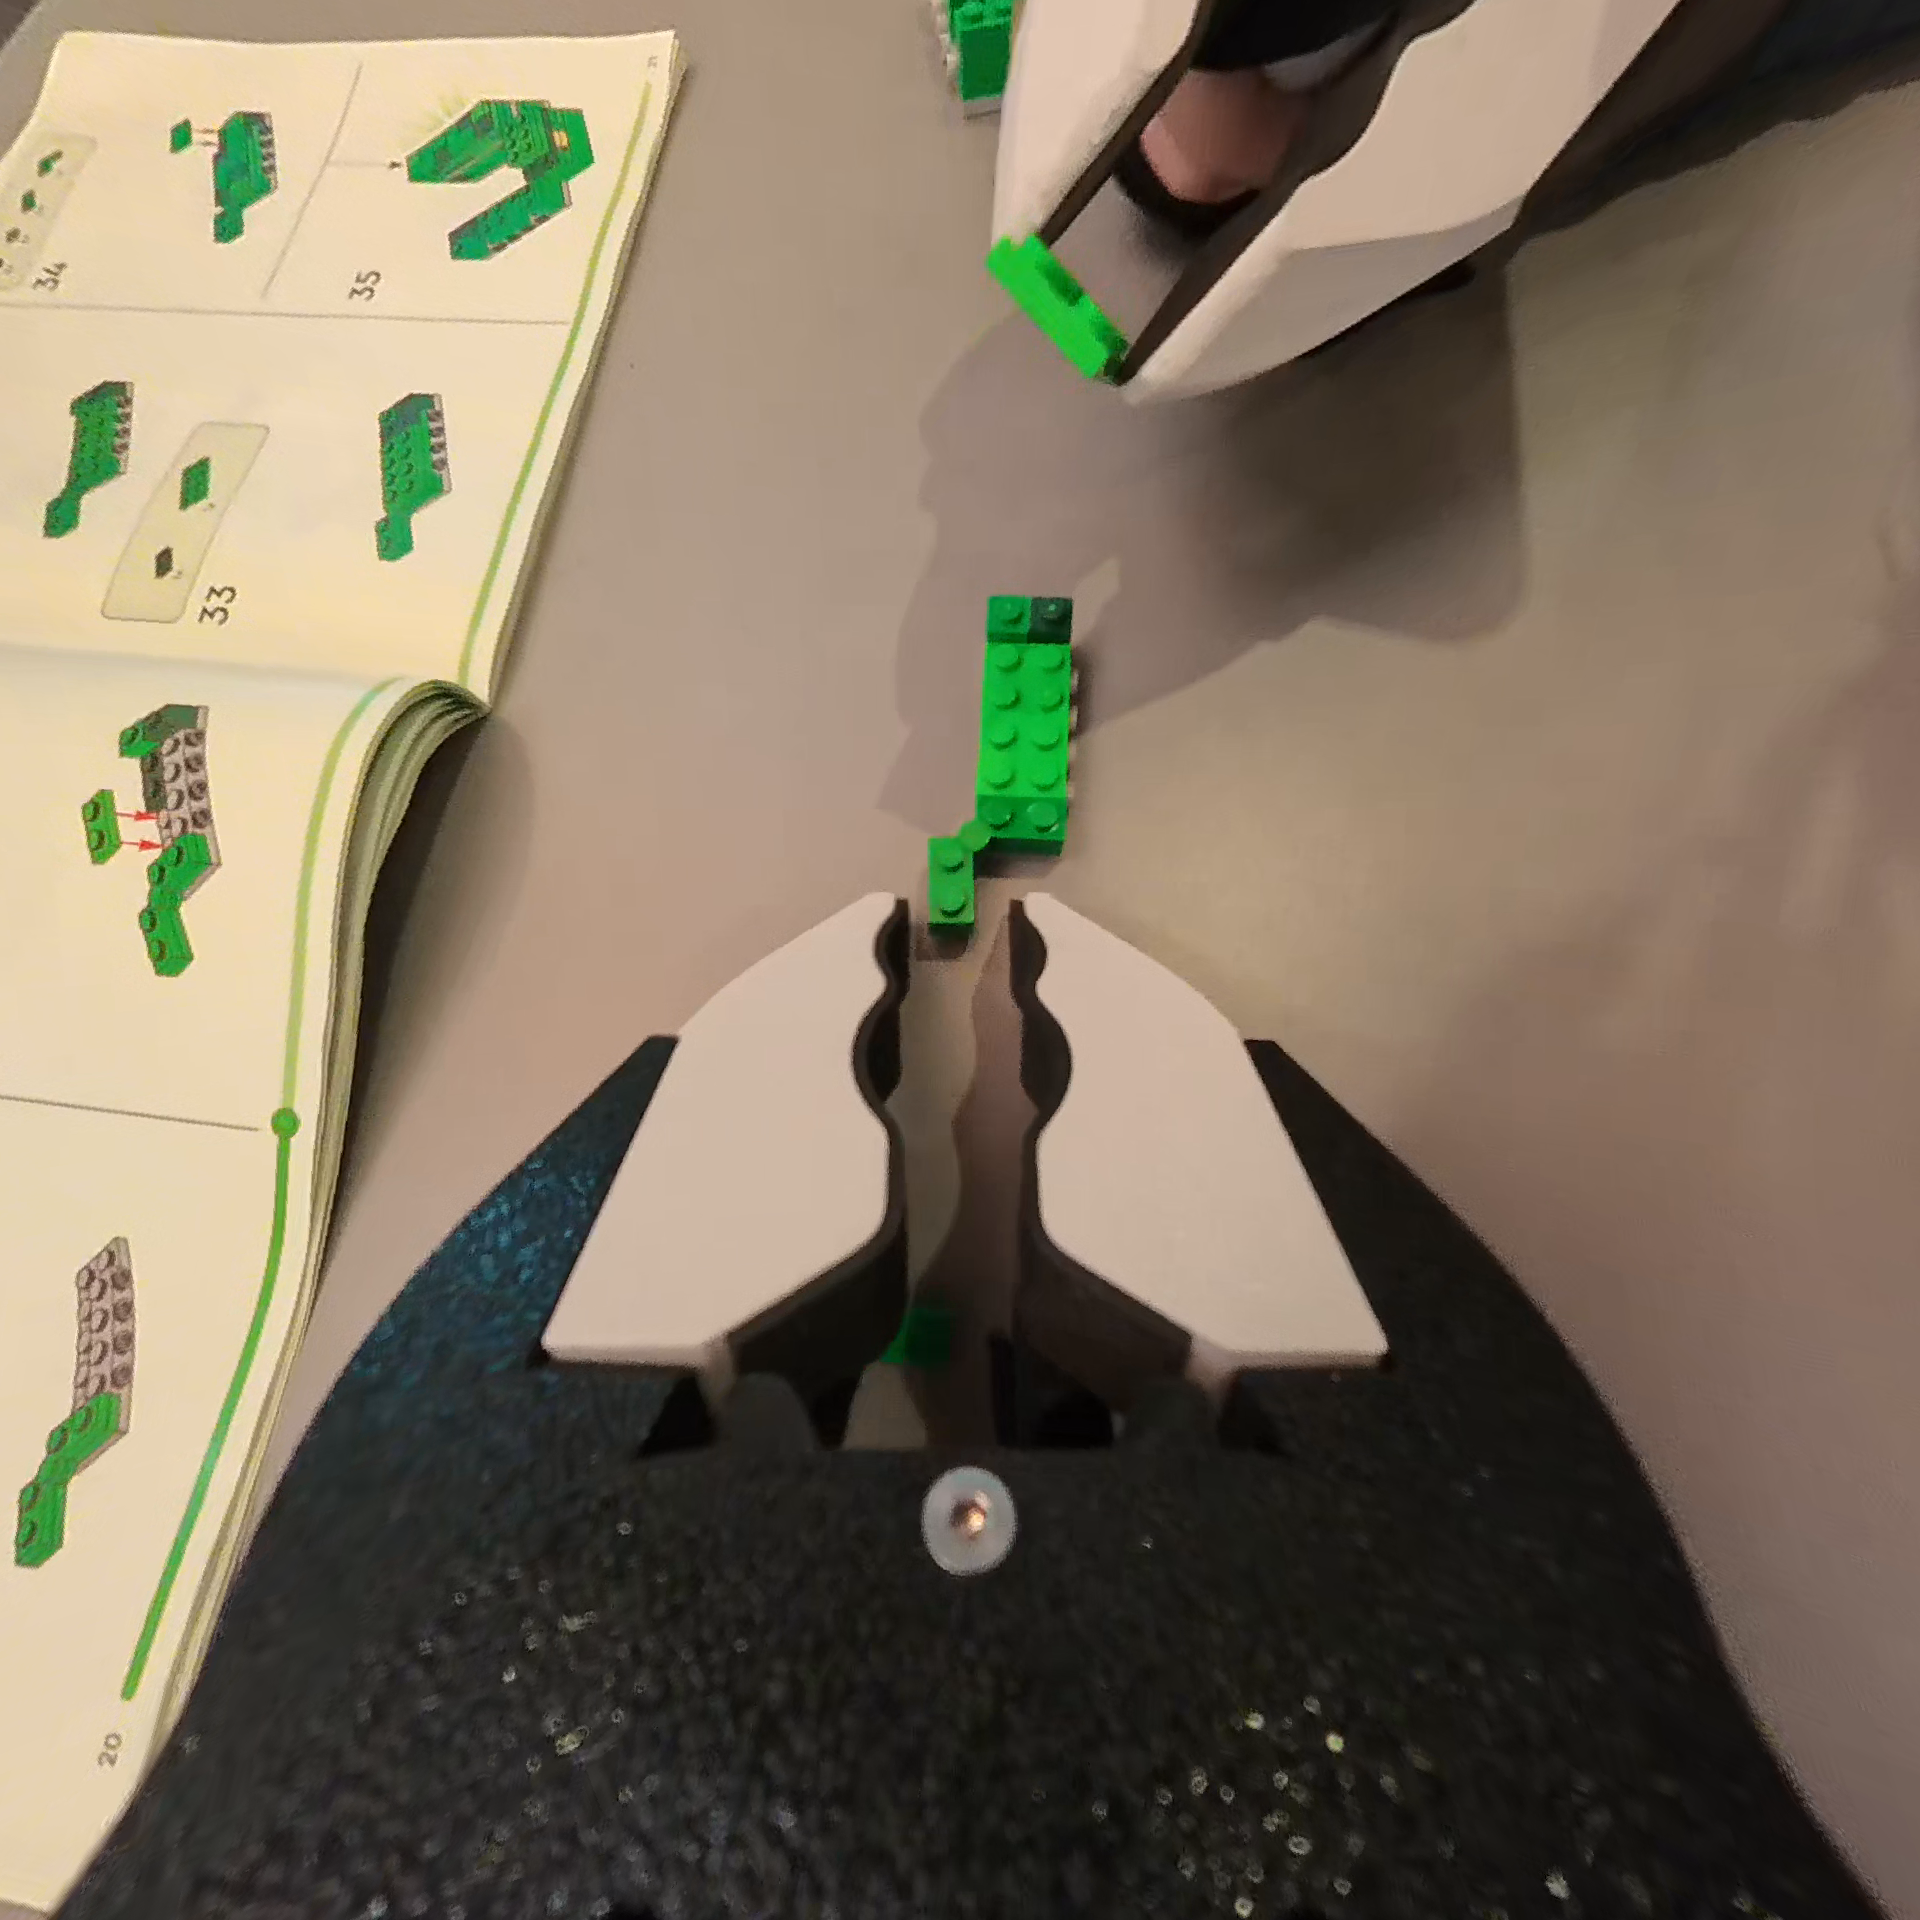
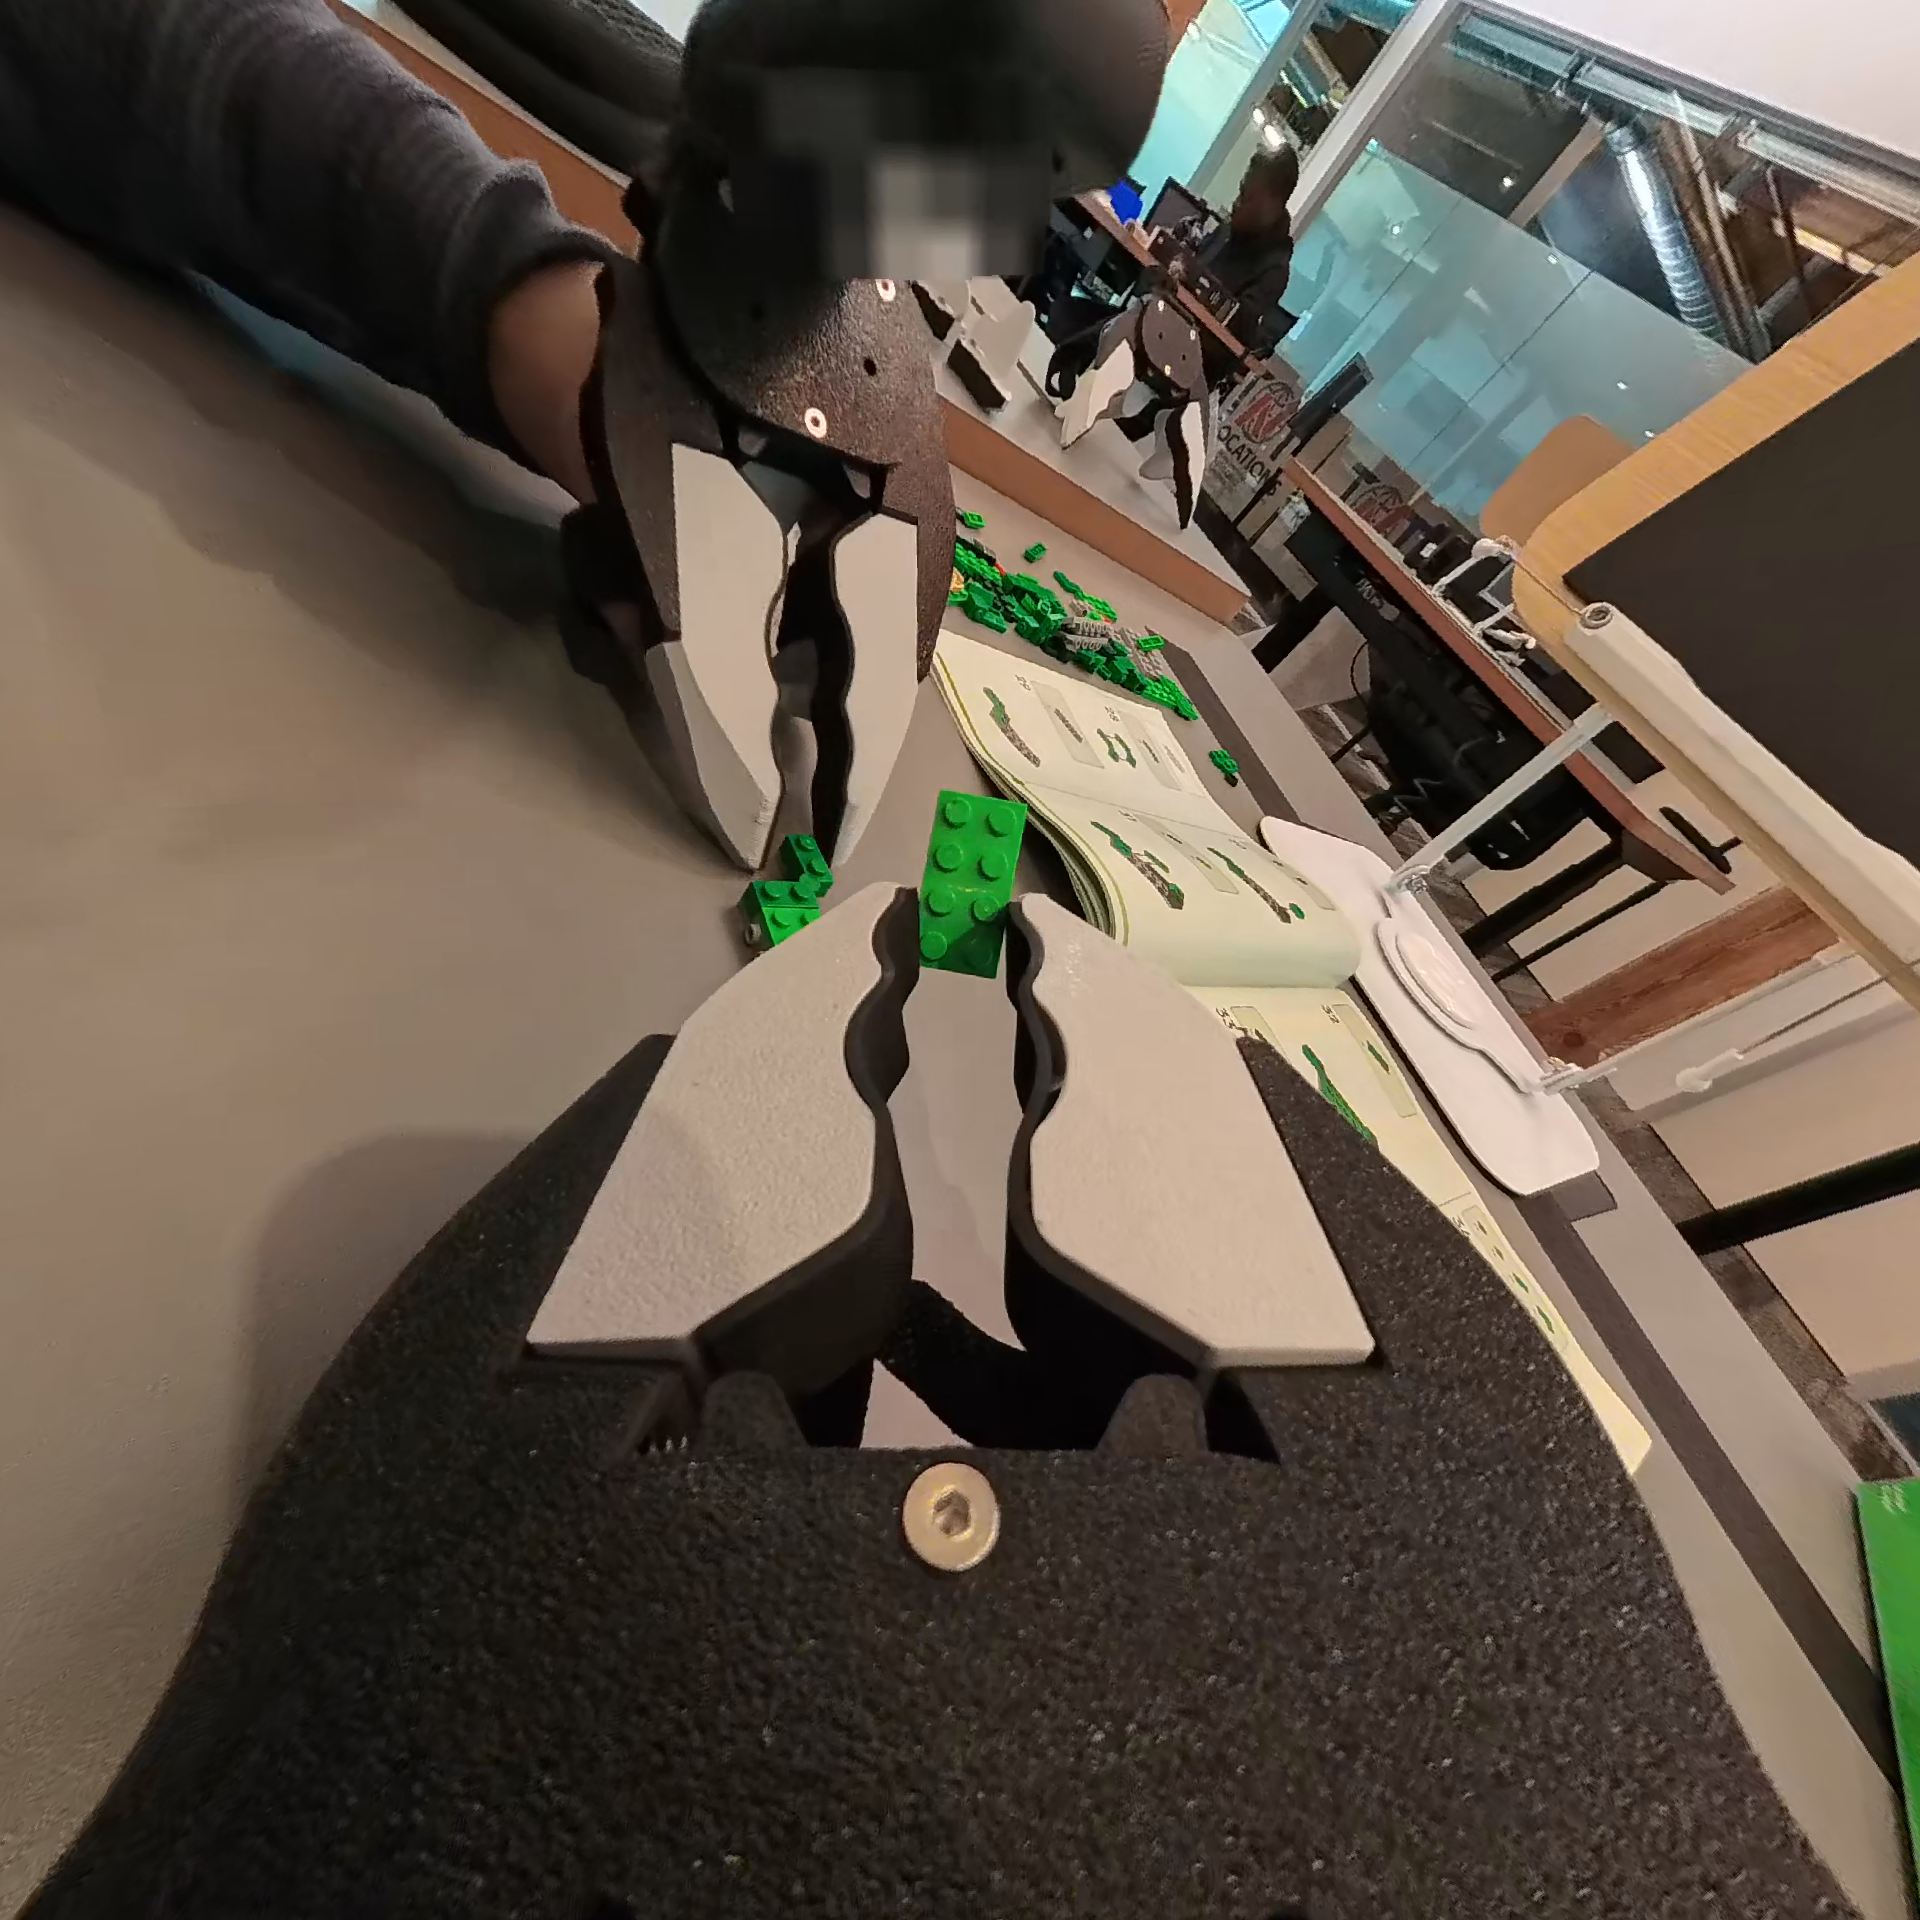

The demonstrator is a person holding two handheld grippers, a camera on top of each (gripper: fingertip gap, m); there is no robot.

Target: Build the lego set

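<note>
Green partial build (image 1: 1023, 748) lies on the grey surface (image 1: 1455, 935), only a few layers deep. Our right gripper (image 2: 961, 920) clamps a green 2x4 plate (image 2: 968, 896) above it; our left gripper (image 1: 961, 914) has jaws parted, empty, at the build's tail. Loose bricks (image 2: 1060, 618) beyond the instruction booklet (image 1: 260, 416) suggest much remains.

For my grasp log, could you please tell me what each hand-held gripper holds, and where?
The right hand-held gripper pinches a green plate at one end by its long edges. The left hand-held gripper holds nothing; its fingertips sit open around the end of the green assembly.
</note>
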